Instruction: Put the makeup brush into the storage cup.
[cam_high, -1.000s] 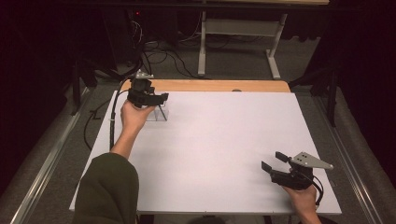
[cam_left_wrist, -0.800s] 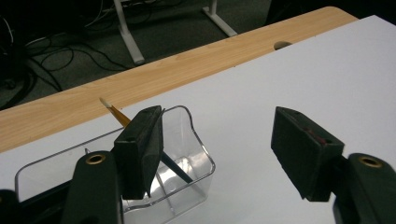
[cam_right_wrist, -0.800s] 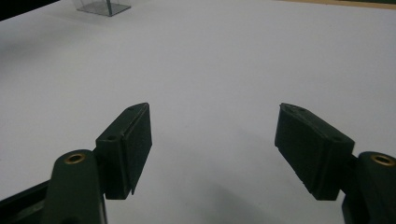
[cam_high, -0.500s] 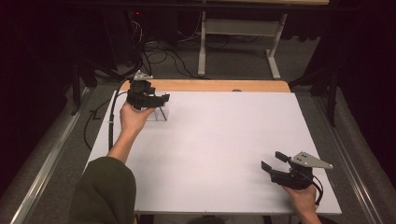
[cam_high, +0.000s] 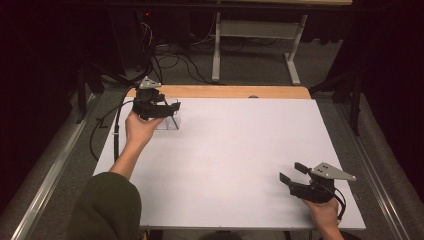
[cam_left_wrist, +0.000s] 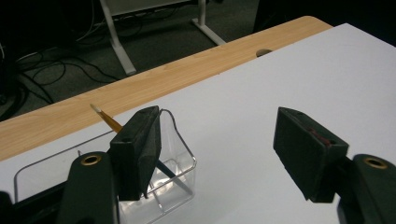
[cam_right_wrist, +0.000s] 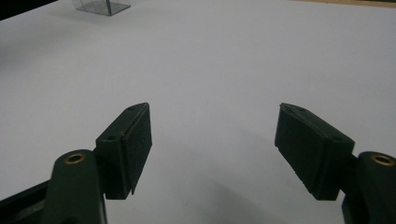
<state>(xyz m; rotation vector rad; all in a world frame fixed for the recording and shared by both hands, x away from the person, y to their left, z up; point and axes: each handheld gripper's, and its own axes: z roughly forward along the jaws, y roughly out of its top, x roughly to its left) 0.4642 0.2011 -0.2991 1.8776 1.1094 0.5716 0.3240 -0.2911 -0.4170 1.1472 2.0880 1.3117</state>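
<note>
high view: left gripper (cam_high: 167, 111) hovering at clear box (cam_high: 169, 121) on far-left tabletop (cam_high: 240, 150); right gripper (cam_high: 292, 176) resting near right, well apart. left gripper view: spreading wide, gripping nothing; pencil (cam_left_wrist: 109, 120) leaning inside box (cam_left_wrist: 173, 179). right gripper view: gaping wide (cam_right_wrist: 212, 149) over bare tabletop, gripping nothing.

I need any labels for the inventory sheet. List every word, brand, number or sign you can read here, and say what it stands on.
None: no readable text in any of the views.
Clear plastic box: no label or print.
Pencil in the box: no print readable.
White table top: blank.
Left gripper and right gripper, both open: plain black, no markings.
Small red light in the dark beyond the table: a glow, not a readable sign.
</note>
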